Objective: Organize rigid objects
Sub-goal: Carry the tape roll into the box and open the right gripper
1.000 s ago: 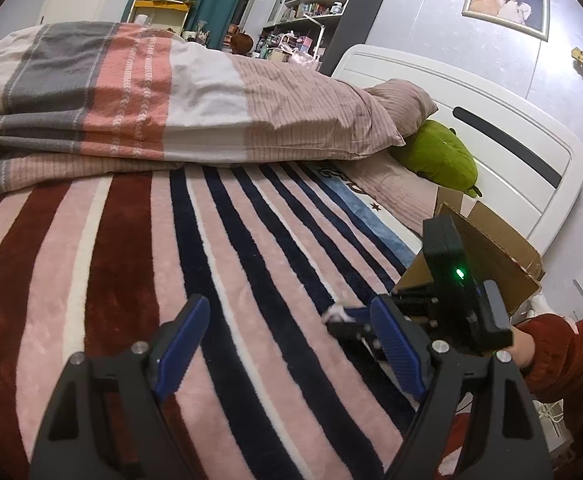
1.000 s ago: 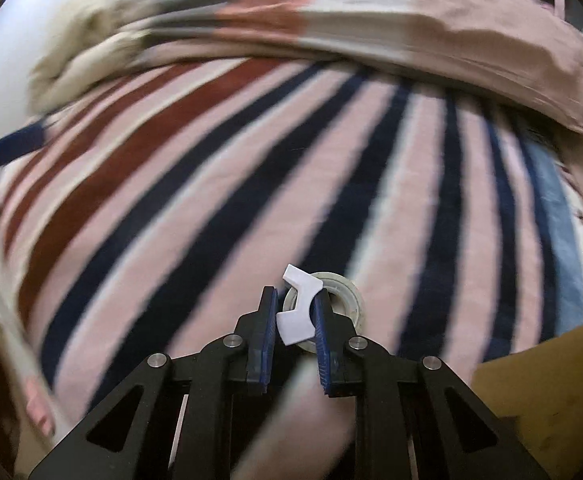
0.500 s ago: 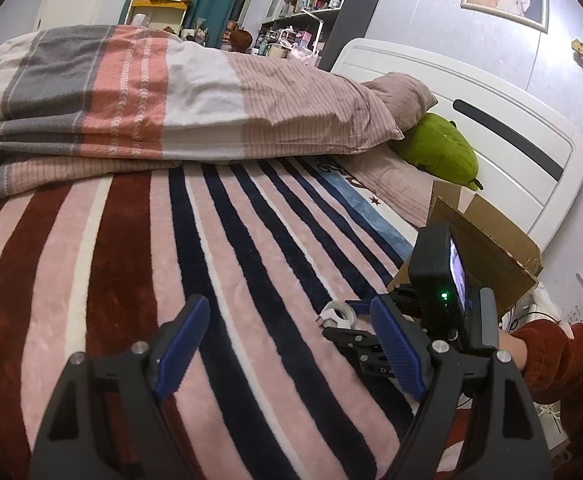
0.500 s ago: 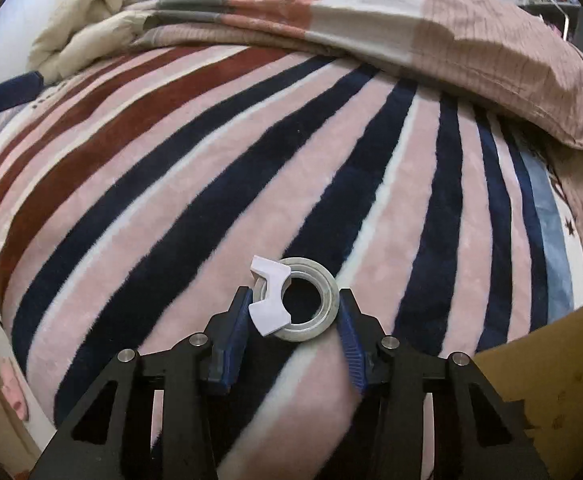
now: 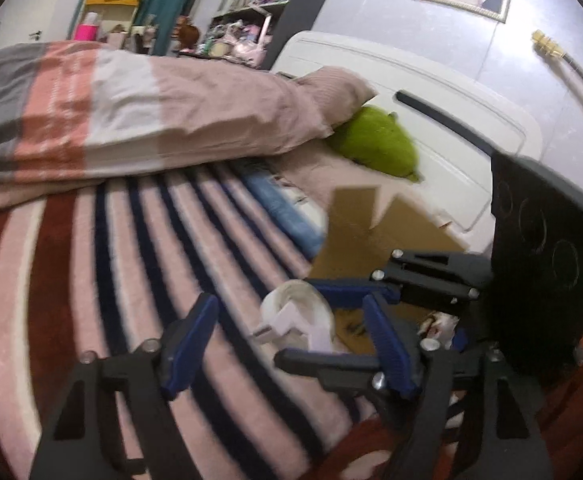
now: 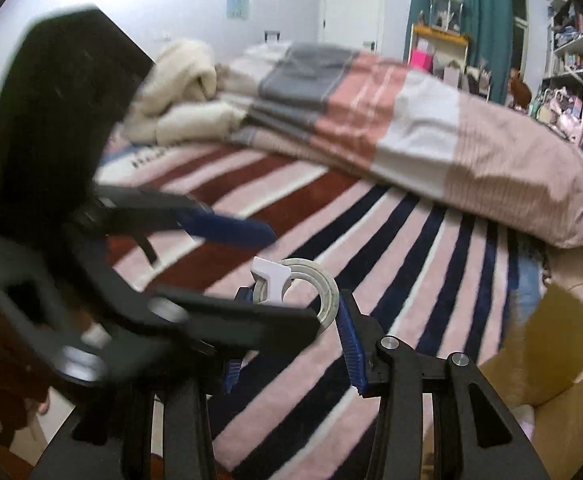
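Observation:
A roll of clear tape point(image 6: 315, 292) with a white plastic cutter clip point(image 6: 270, 280) is held between the blue pads of my right gripper point(image 6: 297, 312), lifted above the striped blanket. In the left wrist view the tape roll point(image 5: 297, 316) sits between the right gripper's fingers point(image 5: 347, 292), which reach in from the right. My left gripper point(image 5: 287, 340) is open and empty, its jaws wide, with the tape roll close in front of them. It crosses the right wrist view as a blurred black frame with a blue pad point(image 6: 227, 226).
A striped pink, navy and maroon blanket point(image 5: 131, 260) covers the bed. A folded duvet point(image 5: 131, 112) lies behind. An open cardboard box point(image 5: 375, 236) stands at the right by a green plush point(image 5: 379, 144) and the white headboard point(image 5: 451, 120).
My right gripper has closed on the tape roll and lifted it off the blanket. Both grippers have moved close together, with the tape now in front of the left gripper's open jaws.

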The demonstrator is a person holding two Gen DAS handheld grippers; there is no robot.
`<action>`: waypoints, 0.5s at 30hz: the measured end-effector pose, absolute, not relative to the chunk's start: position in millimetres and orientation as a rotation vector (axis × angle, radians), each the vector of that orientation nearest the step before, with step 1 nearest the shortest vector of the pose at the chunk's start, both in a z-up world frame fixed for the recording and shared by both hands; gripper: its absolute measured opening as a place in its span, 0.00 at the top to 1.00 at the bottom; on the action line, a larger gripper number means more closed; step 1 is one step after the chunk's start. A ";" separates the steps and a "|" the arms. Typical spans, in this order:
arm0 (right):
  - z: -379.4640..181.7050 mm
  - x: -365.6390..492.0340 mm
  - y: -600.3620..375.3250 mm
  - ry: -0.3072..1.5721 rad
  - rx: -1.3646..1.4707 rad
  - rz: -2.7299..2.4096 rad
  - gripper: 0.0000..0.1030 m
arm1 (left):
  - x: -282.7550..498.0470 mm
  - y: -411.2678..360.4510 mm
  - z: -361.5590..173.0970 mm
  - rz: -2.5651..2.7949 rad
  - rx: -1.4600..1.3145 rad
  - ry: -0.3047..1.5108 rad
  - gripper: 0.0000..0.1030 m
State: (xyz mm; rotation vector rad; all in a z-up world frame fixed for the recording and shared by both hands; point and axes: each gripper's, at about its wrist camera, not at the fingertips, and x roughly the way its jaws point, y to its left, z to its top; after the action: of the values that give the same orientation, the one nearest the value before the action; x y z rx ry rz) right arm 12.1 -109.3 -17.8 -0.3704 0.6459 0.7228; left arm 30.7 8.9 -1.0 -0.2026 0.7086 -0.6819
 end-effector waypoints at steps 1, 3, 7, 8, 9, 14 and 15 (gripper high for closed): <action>-13.8 10.4 -113.6 0.634 -0.372 0.717 0.63 | 32.4 3.3 2.6 -0.698 -0.206 0.712 0.41; -4.8 8.3 -130.0 0.616 -0.368 0.694 0.63 | 37.6 -16.9 12.7 -0.736 -0.192 0.720 0.51; 9.5 8.1 -166.1 0.594 -0.369 0.645 0.63 | 48.6 -58.4 25.3 -0.780 -0.144 0.741 0.64; 12.2 9.5 -175.8 0.592 -0.367 0.629 0.63 | 52.9 -71.6 28.4 -0.789 -0.128 0.745 0.66; 14.9 11.6 -185.3 0.594 -0.363 0.615 0.63 | 56.7 -81.0 30.0 -0.800 -0.121 0.751 0.66; 21.6 27.7 -228.8 0.625 -0.334 0.540 0.63 | 78.8 -129.8 34.2 -0.841 -0.075 0.787 0.67; 21.6 31.5 -235.4 0.635 -0.330 0.527 0.63 | 81.8 -137.2 34.2 -0.845 -0.066 0.795 0.68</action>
State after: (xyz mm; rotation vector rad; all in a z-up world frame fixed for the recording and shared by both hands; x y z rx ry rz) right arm 31.5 -235.4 21.6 -0.3304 0.6348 0.5269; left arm 81.8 -137.2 34.2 -0.0657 0.7947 -0.8448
